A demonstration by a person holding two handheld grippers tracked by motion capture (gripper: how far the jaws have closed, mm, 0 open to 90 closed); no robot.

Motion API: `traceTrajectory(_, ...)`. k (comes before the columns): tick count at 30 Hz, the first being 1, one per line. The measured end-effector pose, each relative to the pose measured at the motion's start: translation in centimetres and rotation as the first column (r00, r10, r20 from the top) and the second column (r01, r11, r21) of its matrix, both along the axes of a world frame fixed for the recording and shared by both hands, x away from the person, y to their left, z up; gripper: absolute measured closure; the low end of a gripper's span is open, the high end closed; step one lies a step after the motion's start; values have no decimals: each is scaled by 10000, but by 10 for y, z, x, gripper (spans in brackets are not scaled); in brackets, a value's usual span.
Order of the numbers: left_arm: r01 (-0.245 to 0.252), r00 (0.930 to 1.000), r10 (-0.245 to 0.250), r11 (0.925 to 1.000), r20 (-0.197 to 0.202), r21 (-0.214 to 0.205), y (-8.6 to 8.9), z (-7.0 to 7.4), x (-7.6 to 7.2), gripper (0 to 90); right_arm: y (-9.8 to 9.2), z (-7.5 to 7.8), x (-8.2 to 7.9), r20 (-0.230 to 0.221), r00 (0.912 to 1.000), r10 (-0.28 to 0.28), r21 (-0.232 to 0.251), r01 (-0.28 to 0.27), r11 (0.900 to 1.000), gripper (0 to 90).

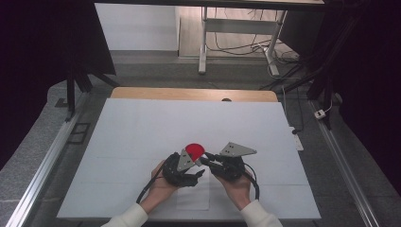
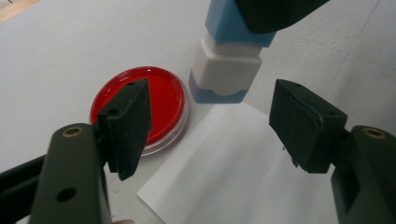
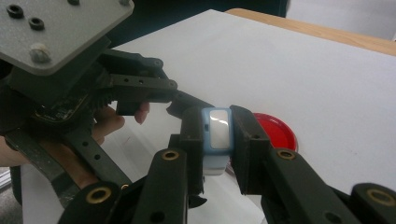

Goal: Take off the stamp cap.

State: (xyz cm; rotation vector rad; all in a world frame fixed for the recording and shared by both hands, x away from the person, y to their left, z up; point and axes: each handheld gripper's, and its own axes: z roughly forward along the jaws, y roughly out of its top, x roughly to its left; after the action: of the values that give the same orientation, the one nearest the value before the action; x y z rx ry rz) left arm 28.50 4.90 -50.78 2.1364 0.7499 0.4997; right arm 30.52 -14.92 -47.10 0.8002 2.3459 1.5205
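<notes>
Left claw (image 1: pixel 201 173), at the left of the high view, has its jaws spread with nothing between them, hanging over a white sheet of paper (image 2: pixel 243 172) that lies on the white-covered tabletop (image 1: pixel 142 123). Just beyond its left jaw sits a round red dish with a clear rim (image 2: pixel 140 105), flat on the tabletop. Straight ahead, between and past both jaws, stands a blue-and-white stamp-like block (image 2: pixel 226 65), its long axis upright and its foot at the paper's far corner, just beside the dish. To the right, the right claw (image 3: pixel 217 140) pinches that block by its upper blue part from above. So the block lies directly before the left claw's gap, nearer to it than the dish; a short forward reach would likely bracket its white lower section.
</notes>
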Motion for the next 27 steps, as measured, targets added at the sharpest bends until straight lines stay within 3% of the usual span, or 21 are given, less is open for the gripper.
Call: traceTrajectory(27,147,9967,-181,9990,792,424,-7,-1,-4,535,-4,-2,3,-246,9995,-216,282,223,9994,748)
